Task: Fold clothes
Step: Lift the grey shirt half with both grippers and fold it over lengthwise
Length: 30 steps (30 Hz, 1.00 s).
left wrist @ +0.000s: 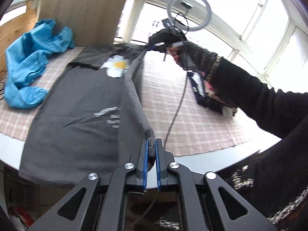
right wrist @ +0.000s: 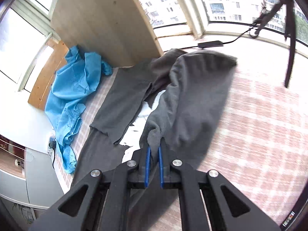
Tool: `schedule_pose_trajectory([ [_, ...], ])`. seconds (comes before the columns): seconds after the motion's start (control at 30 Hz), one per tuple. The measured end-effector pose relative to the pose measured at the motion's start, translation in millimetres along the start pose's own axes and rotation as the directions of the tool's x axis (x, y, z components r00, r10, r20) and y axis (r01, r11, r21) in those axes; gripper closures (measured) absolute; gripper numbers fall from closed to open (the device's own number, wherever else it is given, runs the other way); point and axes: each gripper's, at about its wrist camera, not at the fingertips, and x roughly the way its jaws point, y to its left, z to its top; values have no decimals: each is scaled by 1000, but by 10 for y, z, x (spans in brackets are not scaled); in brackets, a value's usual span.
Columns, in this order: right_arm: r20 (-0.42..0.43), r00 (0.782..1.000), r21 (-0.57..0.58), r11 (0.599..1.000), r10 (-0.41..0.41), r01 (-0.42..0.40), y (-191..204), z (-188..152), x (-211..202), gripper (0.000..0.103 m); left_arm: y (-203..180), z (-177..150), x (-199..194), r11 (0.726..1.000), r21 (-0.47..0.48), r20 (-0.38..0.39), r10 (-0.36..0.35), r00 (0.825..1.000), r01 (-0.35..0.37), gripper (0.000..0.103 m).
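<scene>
Blue-padded fingers of the left gripper (left wrist: 151, 150) sat nearest the lens, pinched tight on a bunched edge of the grey T-shirt (left wrist: 77, 105) — that edge ran taut toward twelve o'clock, up to the right gripper (left wrist: 152, 47), held in a hand (left wrist: 178, 57) with a black lace cuff. In its own view the right gripper (right wrist: 153, 154) was clamped on a fold of the same shirt (right wrist: 192, 100), lifted off the checked cloth (right wrist: 259, 125). The shirt's body lay flat, daisy print (left wrist: 116, 66) showing. A blue garment (left wrist: 28, 61) was heaped at ten o'clock — a ring light (left wrist: 189, 9) stood at one.
</scene>
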Motion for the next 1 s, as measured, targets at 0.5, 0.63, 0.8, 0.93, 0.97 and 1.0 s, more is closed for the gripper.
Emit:
schedule_pose_trajectory([
  [0.5,49,973,151,964,-227,217,-964,-703,-592,96,-706,-339,752,969,115,-164,-198,966,218,97],
  [0.63,56,960,73,960,-273,269,-737,-602,-540,96,-442,-381,557,982,52,-85,-175,981,179,97],
  [0.8,45,936,-124,927,-350,353,-65,-353,-135,96,186,-533,426,980,-160,-7,-125,992,122,97],
  [0.93,0,921,-249,892,-389,377,432,-252,425,96,658,-675,410,950,-303,22,-71,997,74,97],
  [0.97,-15,916,-276,882,-402,383,531,-245,579,96,740,-713,428,945,-323,17,-60,998,62,97],
  [1.0,-28,910,-302,871,-414,387,619,-245,724,96,799,-750,453,942,-331,7,-47,999,47,97],
])
